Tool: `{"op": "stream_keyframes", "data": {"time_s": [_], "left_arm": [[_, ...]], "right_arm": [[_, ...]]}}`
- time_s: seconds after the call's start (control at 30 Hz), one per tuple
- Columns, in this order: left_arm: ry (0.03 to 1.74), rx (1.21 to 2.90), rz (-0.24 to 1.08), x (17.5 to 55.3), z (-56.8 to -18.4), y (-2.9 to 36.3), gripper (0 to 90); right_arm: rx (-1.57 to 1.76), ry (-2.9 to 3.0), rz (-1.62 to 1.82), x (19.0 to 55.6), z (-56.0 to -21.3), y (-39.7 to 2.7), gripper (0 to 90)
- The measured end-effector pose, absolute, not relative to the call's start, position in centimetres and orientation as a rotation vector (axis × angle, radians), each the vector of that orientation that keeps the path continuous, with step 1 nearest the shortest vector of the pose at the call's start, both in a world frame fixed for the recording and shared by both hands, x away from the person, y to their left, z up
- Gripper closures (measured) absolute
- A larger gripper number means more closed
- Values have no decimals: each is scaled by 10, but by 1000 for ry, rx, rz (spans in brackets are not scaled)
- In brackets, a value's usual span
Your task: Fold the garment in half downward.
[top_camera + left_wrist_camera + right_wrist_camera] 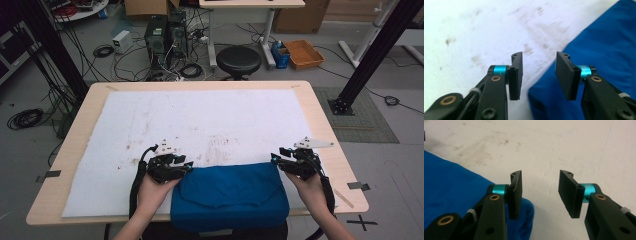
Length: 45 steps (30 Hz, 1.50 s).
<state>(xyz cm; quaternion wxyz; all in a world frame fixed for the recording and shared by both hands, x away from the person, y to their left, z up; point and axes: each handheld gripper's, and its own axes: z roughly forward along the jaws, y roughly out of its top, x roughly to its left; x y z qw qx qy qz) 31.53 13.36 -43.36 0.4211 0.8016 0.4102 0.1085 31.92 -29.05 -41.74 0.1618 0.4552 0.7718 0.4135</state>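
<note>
A folded blue cloth [230,195] lies on the stained white mat [200,115] at the table's front edge, between the person's two hands. My left gripper [186,162] sits at the cloth's far left corner. In the left gripper view my left gripper [539,75] stands open, with nothing between its pads and the blue cloth [604,45] below and to the right. My right gripper [278,156] is at the far right corner. In the right gripper view my right gripper [540,192] is open and empty, with the blue cloth [449,182] under its left jaw.
The white mat covers most of the wooden table [320,115]. Beyond the far edge, on the floor, are a black stool [238,60], computer towers [165,35], loose cables and an orange tray [303,53]. Black frame posts [370,55] stand at both sides.
</note>
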Motion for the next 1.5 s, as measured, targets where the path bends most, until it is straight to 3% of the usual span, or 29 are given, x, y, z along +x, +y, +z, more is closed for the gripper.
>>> {"op": "stream_keyframes", "data": {"time_s": [0.23,0.37,0.47,0.5,0.77,1.07,1.5], "left_arm": [[1082,2028,248,313,-446,136,588],[1091,2016,266,309,-447,136,623],[1071,2009,210,306,-448,137,797],[1059,2006,221,305,-448,136,814],[1012,2028,291,318,-437,136,849],[956,2058,448,373,-418,135,849],[993,2080,440,448,-420,129,847]], "right_arm": [[1416,2324,1104,325,-442,-296,575],[1372,2378,1130,321,-444,-295,734],[1320,2399,1128,317,-444,-290,821],[1323,2401,1132,317,-443,-290,828],[1247,2315,1204,325,-430,-294,837],[1255,2237,1194,377,-408,-286,836],[1277,2226,1105,445,-411,-282,836]]}}
